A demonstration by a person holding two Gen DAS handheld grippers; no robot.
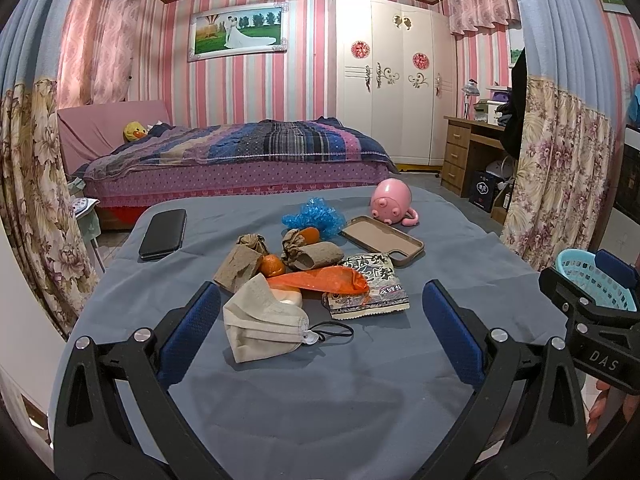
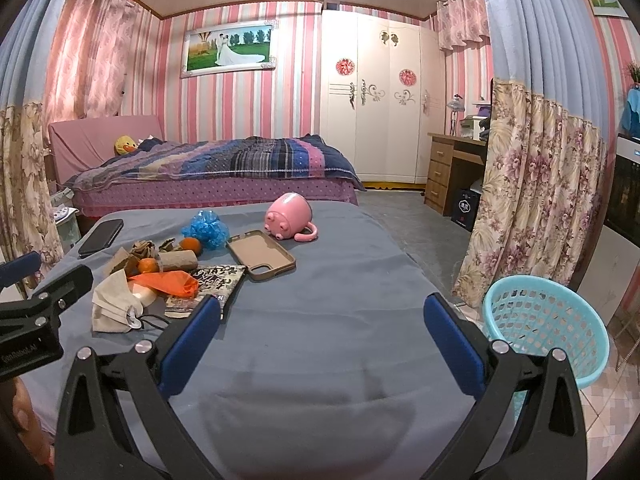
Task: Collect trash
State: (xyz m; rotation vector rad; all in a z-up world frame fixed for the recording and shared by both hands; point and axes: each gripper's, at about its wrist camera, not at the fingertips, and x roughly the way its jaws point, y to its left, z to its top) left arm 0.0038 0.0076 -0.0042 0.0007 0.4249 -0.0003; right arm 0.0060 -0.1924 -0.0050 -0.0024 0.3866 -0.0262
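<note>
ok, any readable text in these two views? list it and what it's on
"DAS": right gripper body, left wrist view.
"GenRobot.AI", faint and partly cut off: left gripper body, right wrist view.
Large Chinese characters on snack packet: too distorted to read.
White mark on black box by desk: too small.

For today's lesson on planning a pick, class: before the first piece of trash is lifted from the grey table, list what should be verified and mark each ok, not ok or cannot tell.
1. Left hand-held gripper open and holding nothing: ok.
2. Right hand-held gripper open and holding nothing: ok.
3. Nearest trash, the used face mask, lies unobstructed between the left fingers' line of approach: ok.
4. Blue basket stands open beside the table, at the right: ok.
5. Non-trash kept apart: the phone case touches the printed snack wrapper: not ok.
6. What lies under the orange plastic bag: cannot tell.
</note>
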